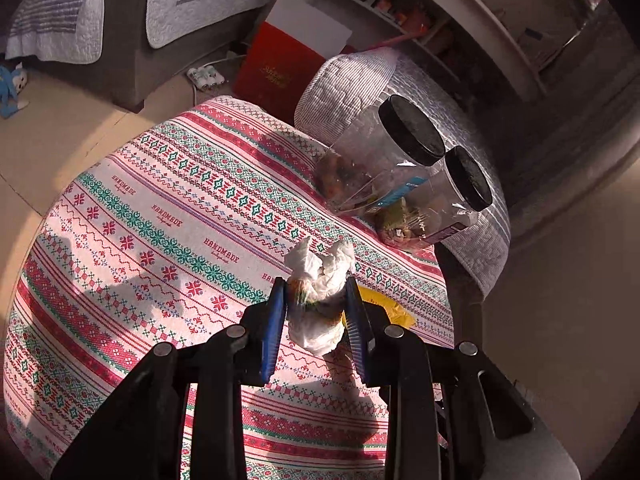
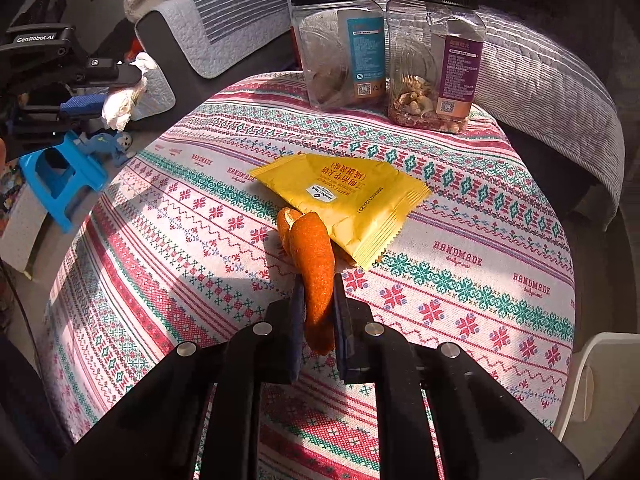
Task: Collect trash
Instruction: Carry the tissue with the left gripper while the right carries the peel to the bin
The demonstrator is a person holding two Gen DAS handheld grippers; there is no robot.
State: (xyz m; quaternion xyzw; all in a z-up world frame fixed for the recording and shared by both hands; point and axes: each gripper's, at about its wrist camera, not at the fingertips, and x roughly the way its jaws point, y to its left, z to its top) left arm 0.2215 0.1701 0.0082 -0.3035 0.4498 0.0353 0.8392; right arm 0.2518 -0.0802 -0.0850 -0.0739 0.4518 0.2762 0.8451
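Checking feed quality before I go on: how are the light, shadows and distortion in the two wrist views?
Left wrist view: hard sunlight on the tablecloth, gripper shadows across it, crumpled tissue slightly overexposed, strong fisheye curve, dark corners. Right wrist view: sunlit and sharp on the orange peel and yellow packet, glare on the jars, table edge bowed.

Crumpled tissue [image 1: 320, 292], orange peel [image 2: 316, 276] (both lifted), yellow packet [image 2: 348, 200] flat.

My left gripper [image 1: 316, 300] has black arms, round silver rivets and blue textured pads [image 1: 274, 328]. My right gripper [image 2: 316, 304] is built the same: black arms, silver rivets, dark blue pads [image 2: 297, 332]. White "GenRobot.AI" lettering marks the left one's black body.
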